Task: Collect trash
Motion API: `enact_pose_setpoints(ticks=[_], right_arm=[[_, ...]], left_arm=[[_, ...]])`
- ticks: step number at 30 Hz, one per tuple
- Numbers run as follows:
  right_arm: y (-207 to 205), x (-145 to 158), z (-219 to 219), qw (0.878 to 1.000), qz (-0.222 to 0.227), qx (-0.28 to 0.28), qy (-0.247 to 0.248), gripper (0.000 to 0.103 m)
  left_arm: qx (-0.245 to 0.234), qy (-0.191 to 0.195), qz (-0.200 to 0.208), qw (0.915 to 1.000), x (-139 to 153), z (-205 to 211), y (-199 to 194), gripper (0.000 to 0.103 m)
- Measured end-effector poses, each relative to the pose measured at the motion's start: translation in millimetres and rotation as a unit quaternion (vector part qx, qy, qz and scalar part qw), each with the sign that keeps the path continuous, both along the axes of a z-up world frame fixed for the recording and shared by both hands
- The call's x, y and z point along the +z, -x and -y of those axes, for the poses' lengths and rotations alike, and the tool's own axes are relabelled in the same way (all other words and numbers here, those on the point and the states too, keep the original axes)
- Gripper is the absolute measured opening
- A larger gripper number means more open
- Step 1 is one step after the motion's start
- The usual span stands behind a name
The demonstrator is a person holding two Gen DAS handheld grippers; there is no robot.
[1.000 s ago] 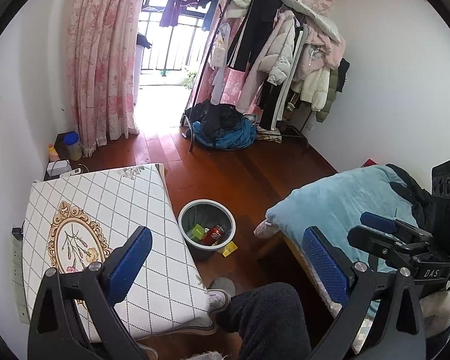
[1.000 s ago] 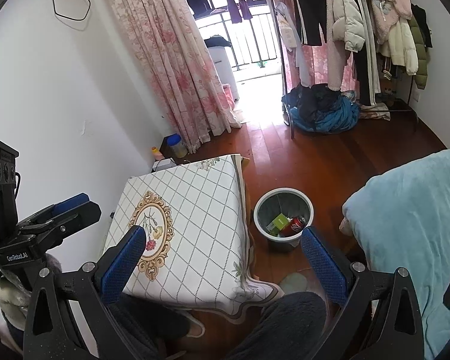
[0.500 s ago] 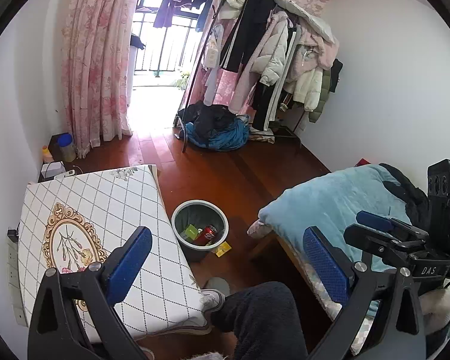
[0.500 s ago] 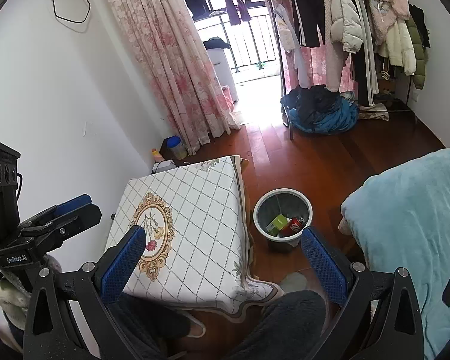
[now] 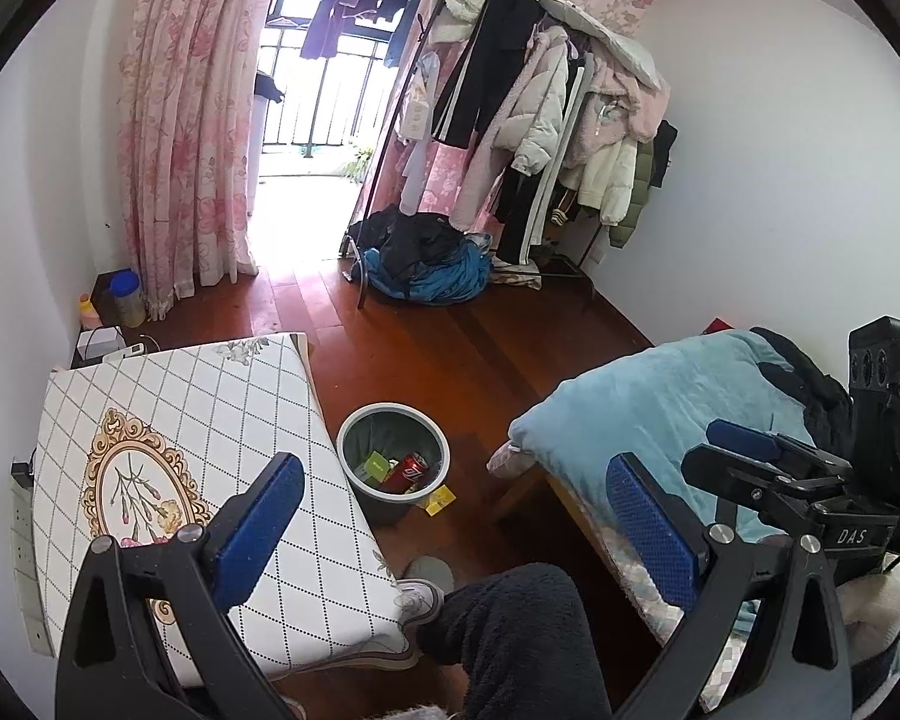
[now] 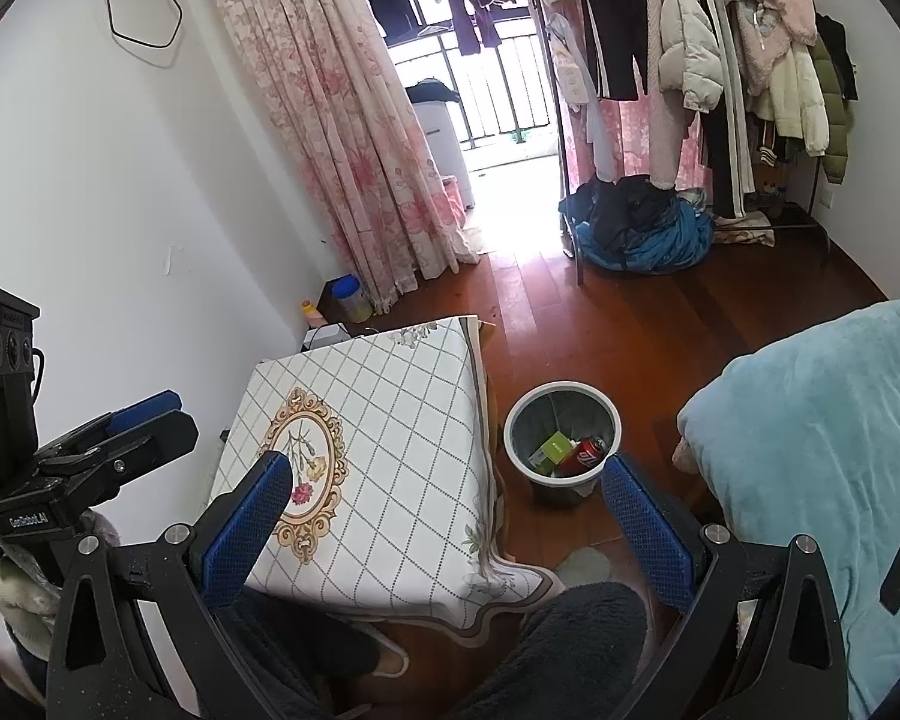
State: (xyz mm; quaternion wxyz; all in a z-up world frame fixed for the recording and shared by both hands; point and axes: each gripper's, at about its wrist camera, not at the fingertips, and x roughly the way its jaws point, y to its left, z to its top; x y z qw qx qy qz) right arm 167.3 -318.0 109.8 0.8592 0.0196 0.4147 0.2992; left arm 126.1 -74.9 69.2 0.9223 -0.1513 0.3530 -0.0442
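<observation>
Trash, a red can (image 5: 413,468) and green carton (image 5: 377,463), lies inside the bin (image 5: 354,423) on the floor beside the tabletop (image 5: 168,396); a yellow scrap (image 5: 439,500) sits outside. Both the left claw (image 5: 456,516) and right claw (image 6: 450,510) hang spread apart and empty, probably ready for it.

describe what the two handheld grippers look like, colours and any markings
Both the left gripper and the right gripper have black frames with silver screws and two fingers faced with textured blue pads. Seen from the left, the right one carries white DAS lettering.
</observation>
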Motion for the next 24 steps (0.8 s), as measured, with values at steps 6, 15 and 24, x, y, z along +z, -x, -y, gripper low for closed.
enact_pose_setpoints(ticks=[6,15,24], right_arm=[[-0.3,4.1,-0.4,1.000,0.001,0.002,0.001,0.103],[-0.2,6.1,-3.1,1.000,0.000,0.005,0.000,0.103],[3.3,4.4,-7.6,1.000,-0.002,0.007,-0.001,0.103]], left_arm=[[-0.003,0.002,0.000,1.0000,1.4,-0.1,1.4,0.103],[-0.004,0.003,0.001,1.0000,4.3,0.7,2.3,0.103],[-0.004,0.005,-0.002,1.0000,5.0,-4.3,2.8,0.103]])
